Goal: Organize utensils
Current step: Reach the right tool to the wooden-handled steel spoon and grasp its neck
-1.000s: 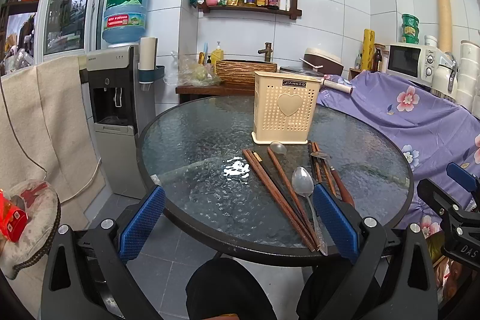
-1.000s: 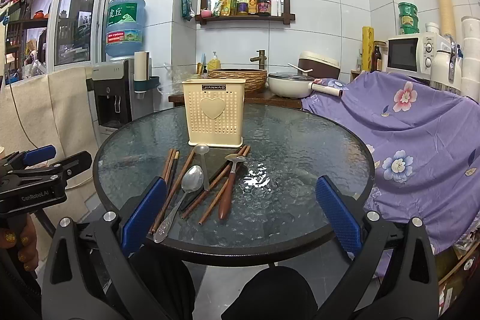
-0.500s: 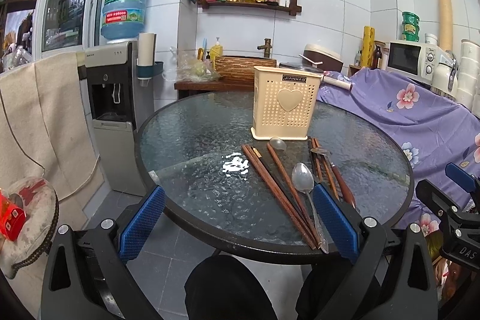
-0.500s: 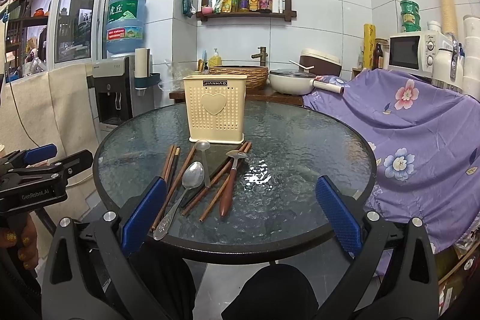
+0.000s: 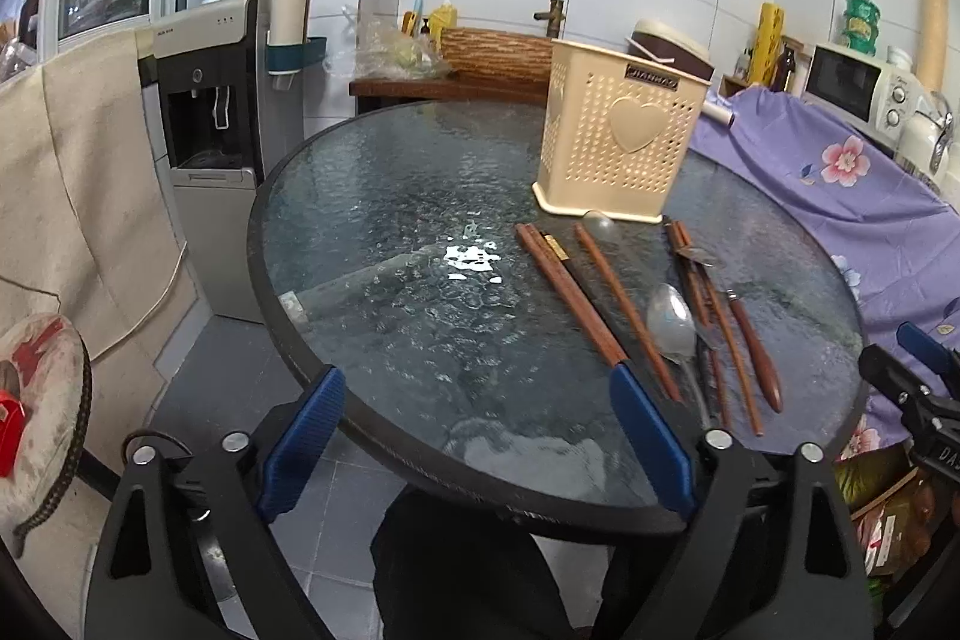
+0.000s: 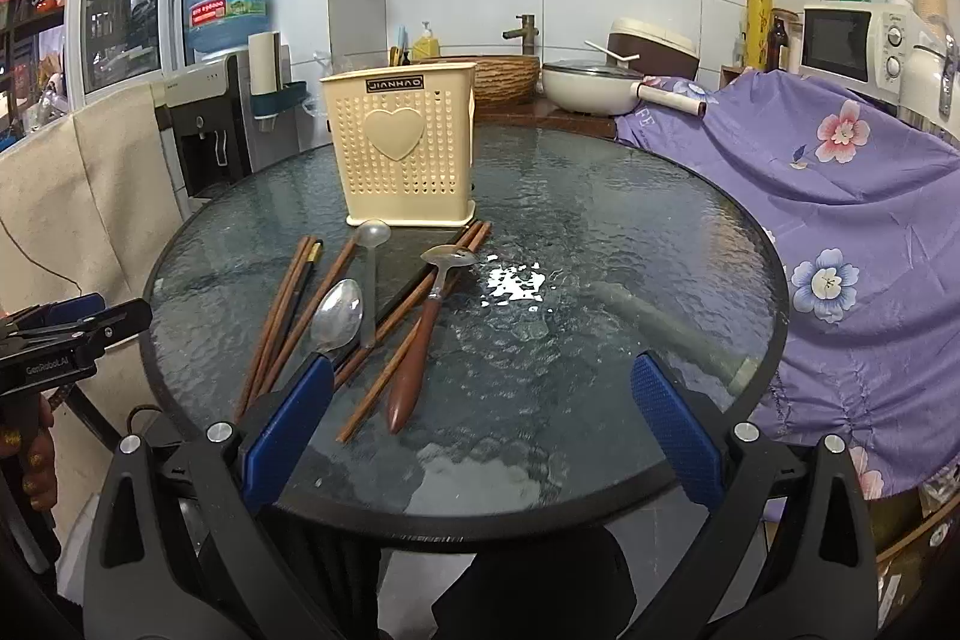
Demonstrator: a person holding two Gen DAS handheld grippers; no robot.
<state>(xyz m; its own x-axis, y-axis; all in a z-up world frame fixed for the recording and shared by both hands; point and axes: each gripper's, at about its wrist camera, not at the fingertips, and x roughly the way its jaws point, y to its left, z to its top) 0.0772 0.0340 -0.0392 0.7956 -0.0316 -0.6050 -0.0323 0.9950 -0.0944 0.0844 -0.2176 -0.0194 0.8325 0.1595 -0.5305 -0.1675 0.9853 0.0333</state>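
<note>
The utensils lie loose on my round glass counter (image 6: 600, 232), fanned out just in front of the cream utensil holder (image 6: 402, 154), which stands upright with a heart on its perforated face. Several reddish-brown wooden chopsticks (image 5: 570, 295) run toward the near rim; among them lies a steel spoon (image 6: 337, 310), bowl up, a clear plastic spoon (image 6: 371, 244) whose bowl almost touches the holder's base, and a wooden-handled spoon (image 6: 420, 340) resting across two chopsticks. A bright glare patch sits on the bare glass beside them. Behind the counter are a water dispenser (image 5: 210, 118), a woven basin under a tap, and a purple flowered cloth (image 6: 840, 220) draped to the right. Nothing stands between my jaws and the utensils. My left gripper (image 5: 480, 436) tilts down over the near rim, its jaws wide but just narrowing, with only glass between them and one blue pad just at the chopstick ends. My right gripper (image 6: 480, 424) also slopes down, jaws spread and empty, its left pad near the steel spoon's handle.
</note>
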